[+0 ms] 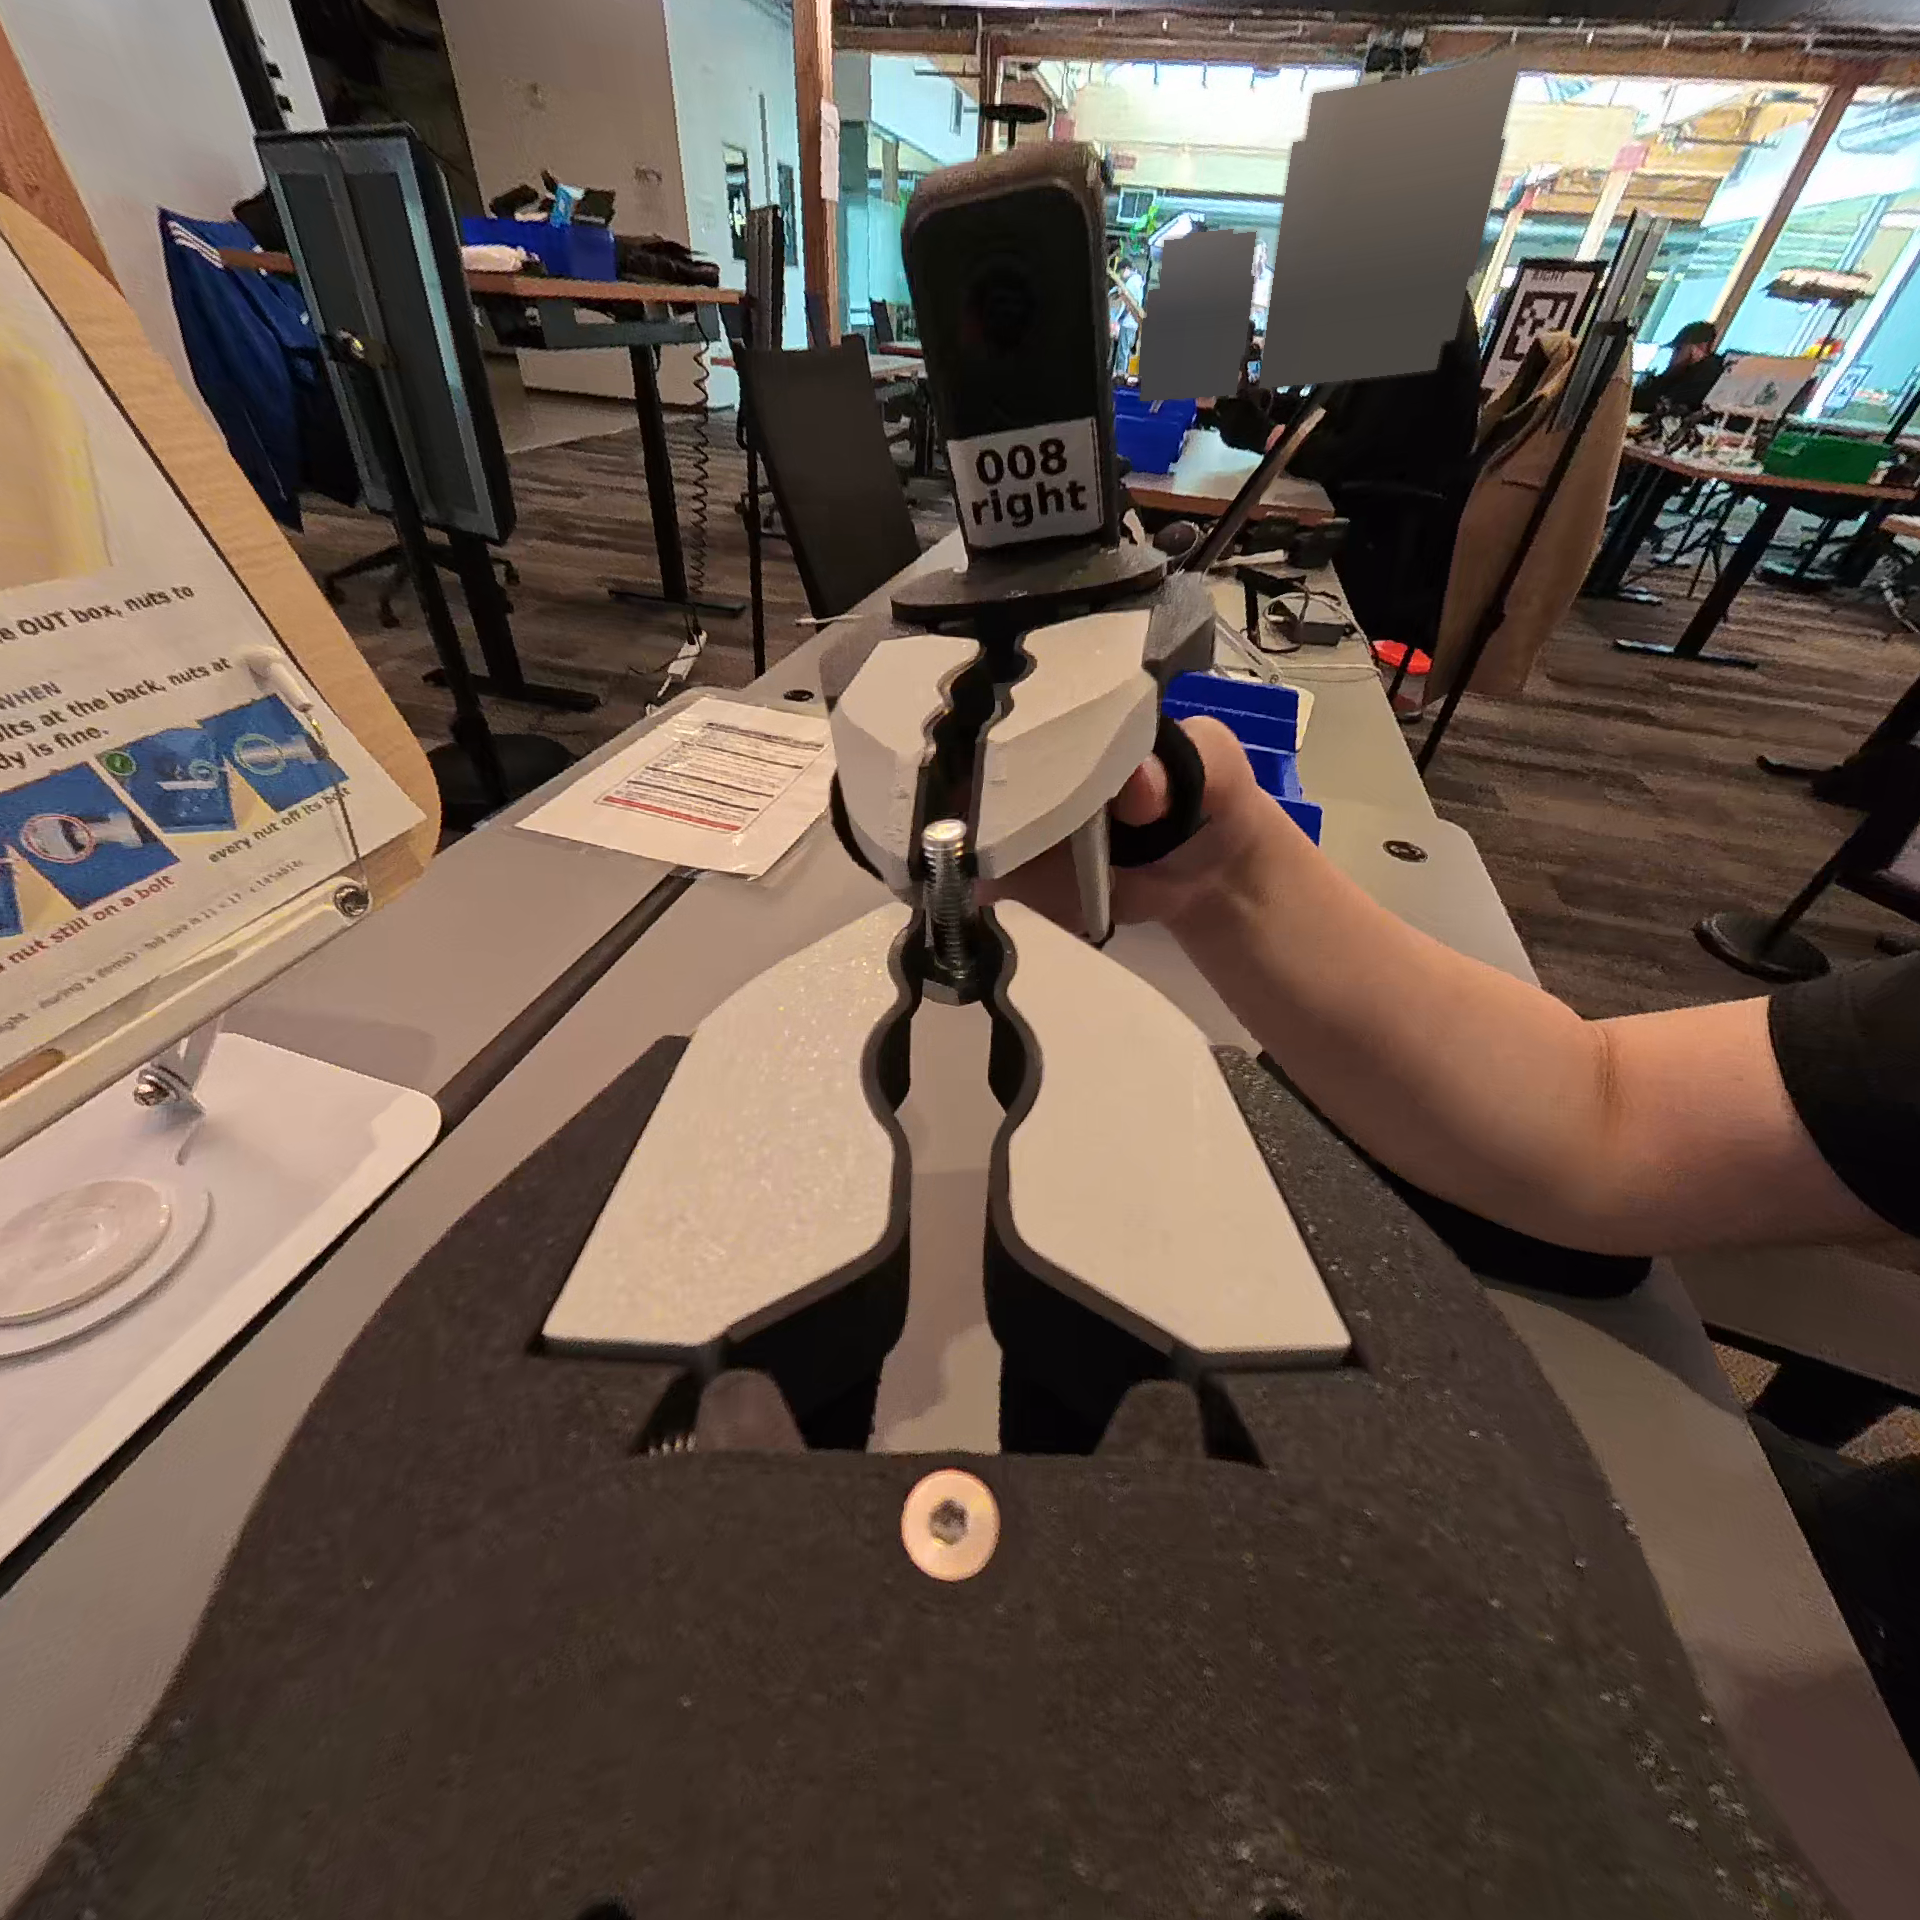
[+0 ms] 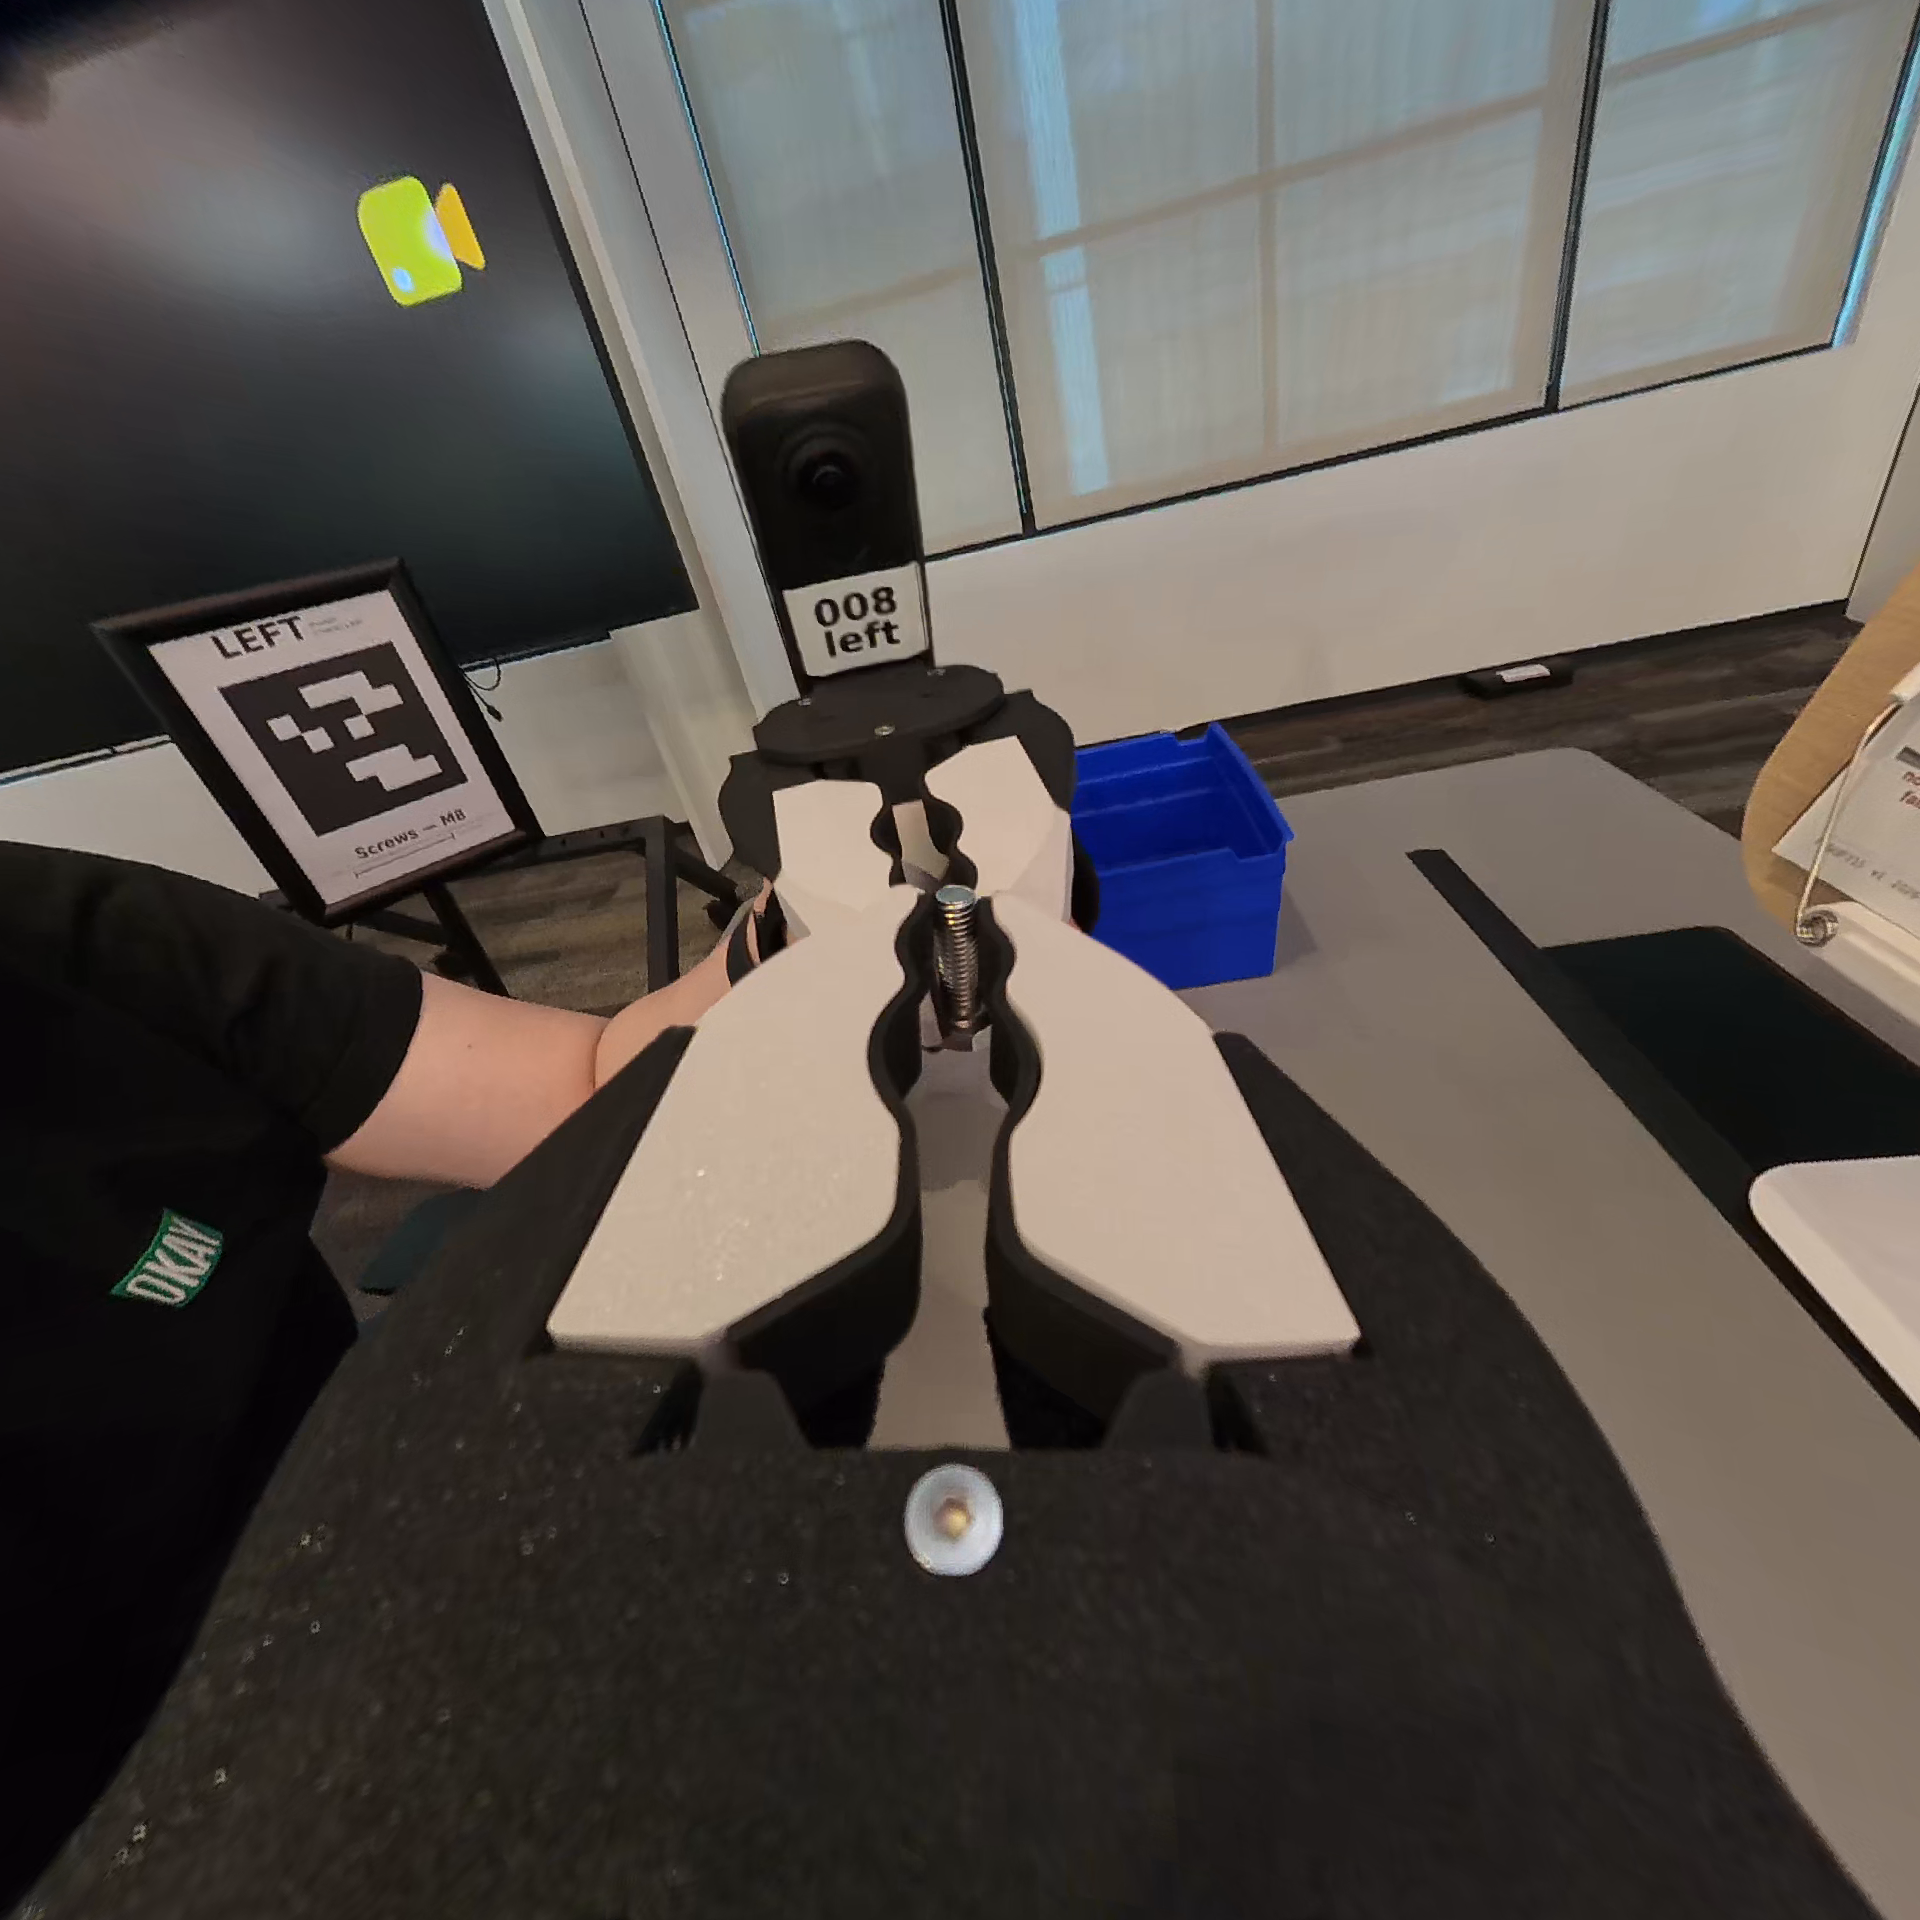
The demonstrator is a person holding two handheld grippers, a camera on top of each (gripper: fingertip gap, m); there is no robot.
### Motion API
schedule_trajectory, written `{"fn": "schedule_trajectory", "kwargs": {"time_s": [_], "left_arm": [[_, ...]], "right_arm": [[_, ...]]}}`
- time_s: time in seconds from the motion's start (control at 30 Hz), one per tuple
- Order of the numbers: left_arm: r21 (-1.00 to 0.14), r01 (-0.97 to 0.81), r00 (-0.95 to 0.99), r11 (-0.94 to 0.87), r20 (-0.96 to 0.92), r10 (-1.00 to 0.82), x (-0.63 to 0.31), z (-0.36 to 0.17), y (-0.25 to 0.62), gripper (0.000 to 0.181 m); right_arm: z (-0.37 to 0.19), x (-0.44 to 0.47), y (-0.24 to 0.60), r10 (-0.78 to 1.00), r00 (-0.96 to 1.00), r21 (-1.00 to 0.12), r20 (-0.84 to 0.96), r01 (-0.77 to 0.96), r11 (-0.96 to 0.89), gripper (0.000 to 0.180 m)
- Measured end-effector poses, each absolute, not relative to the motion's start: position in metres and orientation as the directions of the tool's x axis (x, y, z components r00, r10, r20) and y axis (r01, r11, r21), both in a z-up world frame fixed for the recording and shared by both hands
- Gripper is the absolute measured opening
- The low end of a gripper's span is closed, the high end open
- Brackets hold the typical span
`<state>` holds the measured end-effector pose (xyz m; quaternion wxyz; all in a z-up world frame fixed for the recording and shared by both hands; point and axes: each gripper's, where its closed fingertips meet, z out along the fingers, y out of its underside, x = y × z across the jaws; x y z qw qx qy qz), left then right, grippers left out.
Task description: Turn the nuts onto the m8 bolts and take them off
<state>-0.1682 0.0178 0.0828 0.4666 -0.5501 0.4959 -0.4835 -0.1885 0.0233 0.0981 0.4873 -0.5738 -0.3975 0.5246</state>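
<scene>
A silver M8 bolt [image 1: 943, 894] stands roughly upright between the two grippers, which face each other over the grey table [image 1: 582, 935]. My left gripper [image 1: 951, 940] is shut on the hex piece [image 1: 951, 982] at the bolt's lower end; I cannot tell whether it is a nut or the bolt's head. My right gripper [image 2: 954, 914] is shut on the threaded shaft [image 2: 954, 961] higher up, with the round thread end just above its tips. Each gripper also shows in the other's view: the right gripper [image 1: 940, 831] and the left gripper [image 2: 920, 862].
A blue bin [image 2: 1174, 862] stands on the table behind the left gripper. An instruction board on a white stand [image 1: 156, 779] and a paper sheet [image 1: 707, 779] are at the table's far side. A black mat [image 2: 1714, 1039] lies there too. A framed marker sign [image 2: 332, 738] stands off the table. My two grippers' fingertips are within a few centimetres of each other.
</scene>
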Motion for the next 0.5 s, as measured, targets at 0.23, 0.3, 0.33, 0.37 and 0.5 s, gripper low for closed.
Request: {"fn": "schedule_trajectory", "kwargs": {"time_s": [0.23,0.3,0.33,0.37,0.5], "left_arm": [[-0.985,-0.026,-0.006,-0.173,0.173,-0.985,-0.1643,0.0869,0.0194,0.007],[-0.980,-0.006,-0.019,-0.197,0.197,-0.980,-0.1641,0.0891,0.0195,0.007],[-0.978,0.000,-0.025,-0.210,0.210,-0.977,-0.1640,0.0897,0.0196,0.007],[-0.975,0.001,-0.029,-0.223,0.223,-0.974,-0.1641,0.0897,0.0201,0.007],[-0.965,-0.013,-0.022,-0.262,0.262,-0.965,-0.1658,0.0880,0.0235,0.007]], "right_arm": [[0.1012,-0.1847,0.0260,0.967,0.150,-0.977,-0.207,-0.080,-0.196,0.007],[0.1032,-0.1841,0.0264,0.967,0.153,-0.978,-0.202,-0.091,-0.189,0.007],[0.1037,-0.1841,0.0268,0.967,0.155,-0.977,-0.203,-0.095,-0.190,0.007],[0.1037,-0.1843,0.0275,0.966,0.158,-0.976,-0.206,-0.097,-0.193,0.007],[0.1023,-0.1857,0.0305,0.959,0.161,-0.970,-0.233,-0.108,-0.217,0.007]]}}
